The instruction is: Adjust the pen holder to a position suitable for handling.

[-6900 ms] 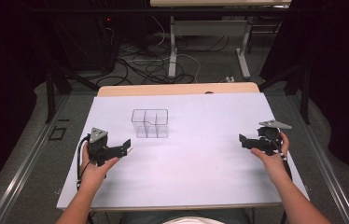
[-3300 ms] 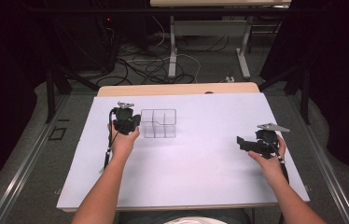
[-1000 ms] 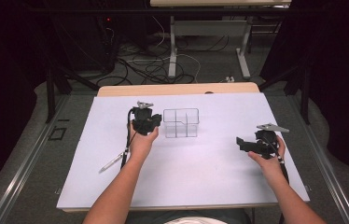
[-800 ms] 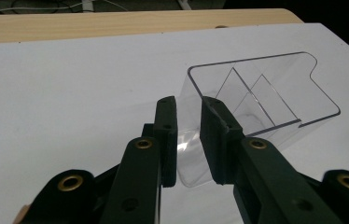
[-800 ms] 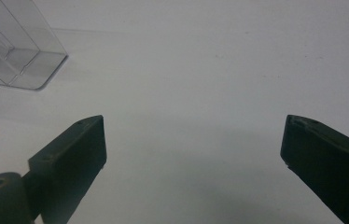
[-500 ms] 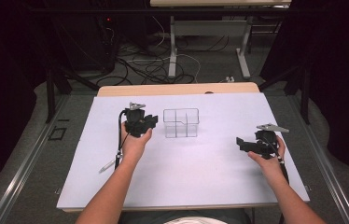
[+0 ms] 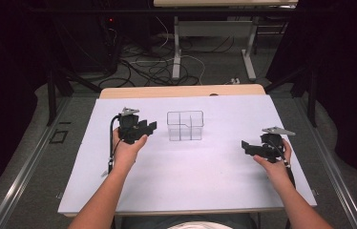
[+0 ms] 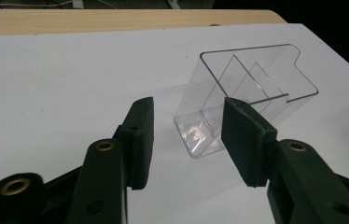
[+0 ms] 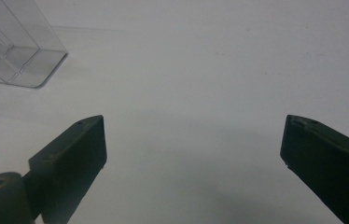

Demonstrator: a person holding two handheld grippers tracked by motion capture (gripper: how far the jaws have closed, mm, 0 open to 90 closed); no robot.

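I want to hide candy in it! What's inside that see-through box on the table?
Nothing is inside the clear box. Thin clear walls split it into compartments, and the white table shows through its floor. Because it is transparent, no part is hidden.

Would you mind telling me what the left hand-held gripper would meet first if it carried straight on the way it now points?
Most likely the clear divided box: the left hand-held gripper is open and aimed at its near corner, with bare white table between them.
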